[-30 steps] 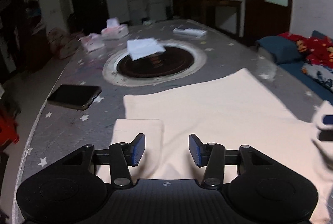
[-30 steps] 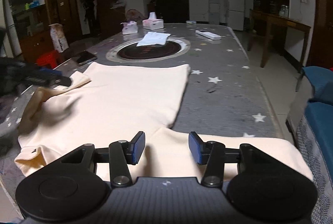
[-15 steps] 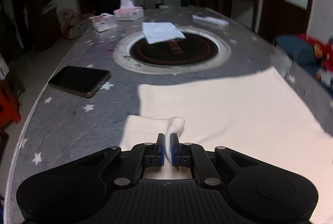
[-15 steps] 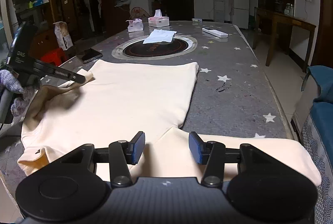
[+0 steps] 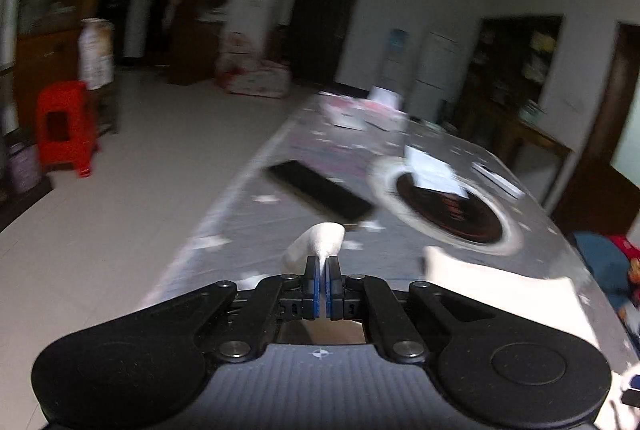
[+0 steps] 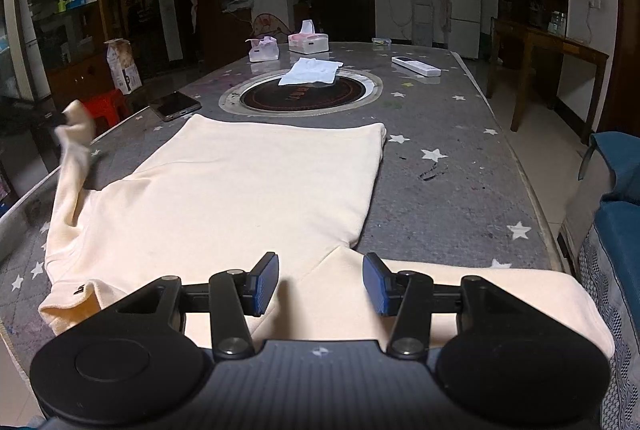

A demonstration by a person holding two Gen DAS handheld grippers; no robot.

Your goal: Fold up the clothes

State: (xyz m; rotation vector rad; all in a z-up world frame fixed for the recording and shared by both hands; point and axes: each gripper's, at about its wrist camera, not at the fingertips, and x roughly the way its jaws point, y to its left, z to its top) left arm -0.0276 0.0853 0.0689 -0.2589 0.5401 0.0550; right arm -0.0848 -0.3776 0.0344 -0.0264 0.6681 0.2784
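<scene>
A second ago the left gripper point(image 5: 322, 272) hung spread over the shirt's point(image 6: 256, 190) left sleeve point(image 6: 74, 134); half a second ago it had pinched the cuff, and now, pressed tight on that cloth, it has lifted the sleeve off the table point(image 6: 460, 166) and swung out to the left. That suggests the sleeve fold has begun and the sleeve is ready to be carried in over the body. The shirt lies flat on the starry table, hem toward the round inset point(image 6: 300, 94), phone point(image 6: 175, 105) near its far left corner. The right gripper point(image 6: 320, 284) has not moved: spread wide, holding nothing, it hovers at the right sleeve's armpit seam, cloth beneath both fingers.
</scene>
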